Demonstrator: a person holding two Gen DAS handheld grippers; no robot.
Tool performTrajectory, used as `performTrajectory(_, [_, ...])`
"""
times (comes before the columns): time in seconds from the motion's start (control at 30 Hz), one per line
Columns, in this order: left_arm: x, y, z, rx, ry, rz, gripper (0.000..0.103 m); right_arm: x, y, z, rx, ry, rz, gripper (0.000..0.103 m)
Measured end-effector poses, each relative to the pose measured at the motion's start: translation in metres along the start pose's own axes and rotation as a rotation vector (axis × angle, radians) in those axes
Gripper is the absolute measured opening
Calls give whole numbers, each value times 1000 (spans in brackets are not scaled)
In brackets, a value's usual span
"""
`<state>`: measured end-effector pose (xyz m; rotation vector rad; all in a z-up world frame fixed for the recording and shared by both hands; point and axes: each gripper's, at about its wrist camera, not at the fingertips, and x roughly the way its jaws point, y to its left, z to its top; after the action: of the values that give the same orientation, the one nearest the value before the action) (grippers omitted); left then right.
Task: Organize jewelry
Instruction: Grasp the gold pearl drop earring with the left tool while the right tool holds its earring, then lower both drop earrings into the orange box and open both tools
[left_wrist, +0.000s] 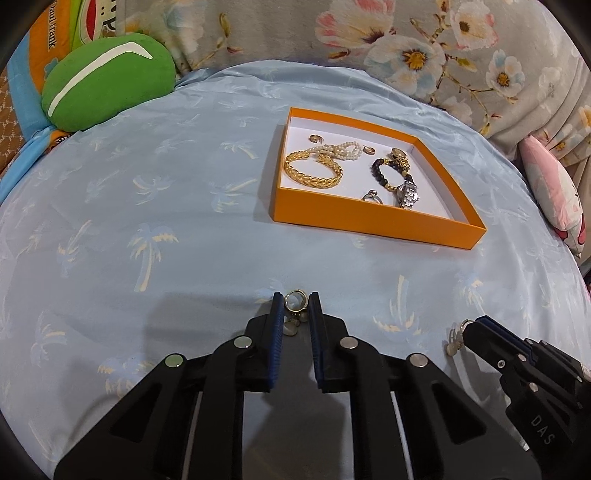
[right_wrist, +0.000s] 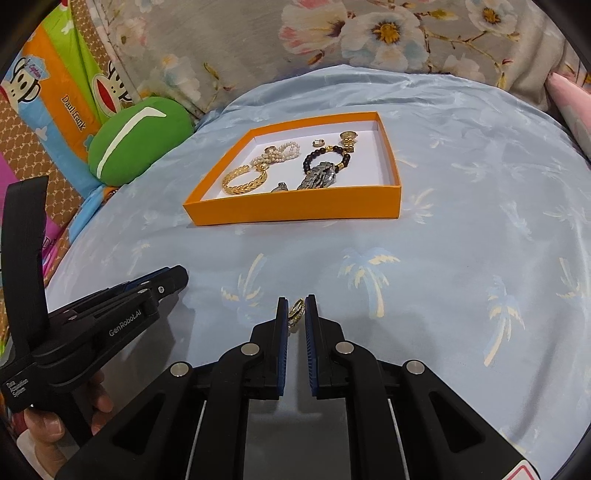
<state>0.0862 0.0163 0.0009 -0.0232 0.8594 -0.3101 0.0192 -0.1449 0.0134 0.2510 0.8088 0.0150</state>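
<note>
An orange box (left_wrist: 354, 225) with a white floor lies on the blue bedsheet; it also shows in the right wrist view (right_wrist: 295, 212). It holds a gold braided bracelet (left_wrist: 314, 170), a pearl strand (left_wrist: 341, 149), a dark bead bracelet (left_wrist: 388, 170), a silver watch (left_wrist: 408, 195) and small rings. My left gripper (left_wrist: 295, 301) is shut on a gold dangle earring (left_wrist: 294, 300), near the sheet. My right gripper (right_wrist: 296, 306) is shut on a matching gold earring (right_wrist: 296, 308); it shows at the right in the left wrist view (left_wrist: 466, 326).
A green cushion (left_wrist: 107, 81) lies at the far left. A floral quilt (left_wrist: 424, 48) runs along the back. A pink pillow (left_wrist: 550, 192) sits at the right. The blue sheet (left_wrist: 166, 221) spreads between the grippers and the box.
</note>
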Motion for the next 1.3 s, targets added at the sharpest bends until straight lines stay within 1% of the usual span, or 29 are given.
performTrajectory(0.1, [-1, -2, 1, 0, -4, -5, 13, -4, -2, 2, 3, -12, -1, 9])
performTrajectory(0.17, [-4, -4, 4, -3, -9, -21, 13, -7, -5, 7, 4, -22, -1, 9])
performTrajectory(0.27, [-11, -8, 12, 1, -23, -45, 13, -13, -12, 22, 12, -47, 6, 9])
performTrajectory(0.37, [-15, -16, 29, 21, -50, -54, 13, -16, -16, 41, 6, -81, -2, 9])
performTrajectory(0.47, [-17, -25, 52, 39, -83, -62, 13, -14, -23, 66, 5, -110, -3, 9])
performTrajectory(0.57, [-9, -36, 76, 54, -105, -63, 13, -3, -29, 90, 5, -122, -4, 9])
performTrajectory(0.7, [12, -45, 100, 51, -108, -62, 13, 17, -35, 109, 3, -110, -10, 9])
performTrajectory(0.93, [49, -51, 101, 44, -67, -40, 13, 50, -35, 112, -15, -70, -19, 9])
performTrajectory(1.1, [60, -50, 97, 44, -52, -32, 13, 62, -32, 112, -26, -60, -24, 9])
performTrajectory(1.3, [64, -46, 95, 31, -44, -27, 13, 62, -36, 112, -9, -80, -33, 11])
